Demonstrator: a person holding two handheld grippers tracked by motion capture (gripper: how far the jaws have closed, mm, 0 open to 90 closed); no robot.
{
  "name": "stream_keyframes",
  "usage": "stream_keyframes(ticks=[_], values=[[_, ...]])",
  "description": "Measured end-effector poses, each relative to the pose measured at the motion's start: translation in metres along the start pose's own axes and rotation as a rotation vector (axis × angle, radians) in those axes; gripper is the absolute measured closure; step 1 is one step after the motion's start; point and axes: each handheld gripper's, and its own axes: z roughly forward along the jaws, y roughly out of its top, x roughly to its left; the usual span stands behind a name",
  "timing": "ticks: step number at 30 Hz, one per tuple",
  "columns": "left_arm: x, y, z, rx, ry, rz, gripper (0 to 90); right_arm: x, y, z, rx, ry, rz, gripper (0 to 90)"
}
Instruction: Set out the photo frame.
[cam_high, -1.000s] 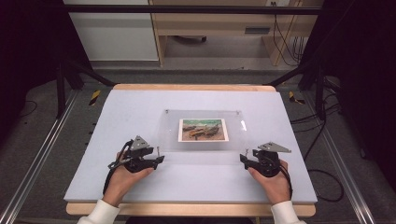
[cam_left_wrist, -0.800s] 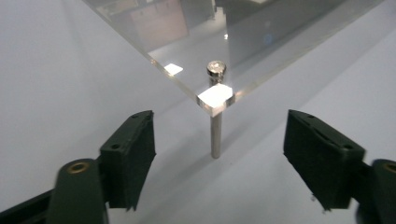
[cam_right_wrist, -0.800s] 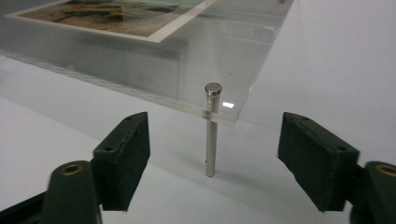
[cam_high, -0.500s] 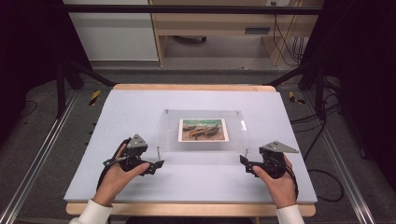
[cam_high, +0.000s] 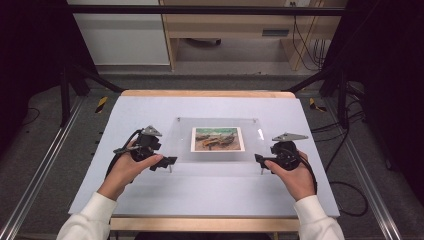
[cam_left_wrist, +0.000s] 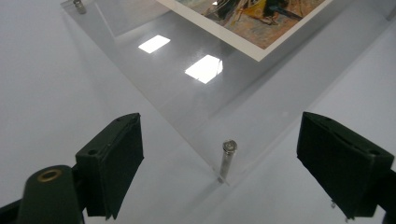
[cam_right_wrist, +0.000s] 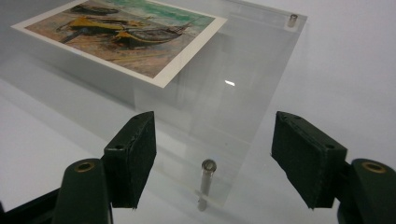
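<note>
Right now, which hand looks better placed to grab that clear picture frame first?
Neither clearly. The left gripper has a metal corner post of the acrylic frame between its open jaws, and the right gripper frames the opposite near post the same way. Probably both close together.

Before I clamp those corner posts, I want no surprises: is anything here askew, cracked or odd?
Nothing stands out. The clear panel lies square on the table, the picture centred, and both near posts stand upright.

wooden shelf behind table | cables | grey floor
</note>
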Motion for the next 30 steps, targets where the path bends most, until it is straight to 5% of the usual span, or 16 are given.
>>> stream_keyframes(ticks=[12, 30], values=[[0.0, 0.003, 0.019, 0.045, -0.061, -0.042, 16.1, -0.011, 0.007, 0.02, 0.065, 0.082, 0.073, 33.9], [0.007, 0.008, 0.022, 0.044, -0.098, -0.08, 13.3, -0.014, 0.008, 0.021, 0.076, 0.106, 0.099, 31.3]])
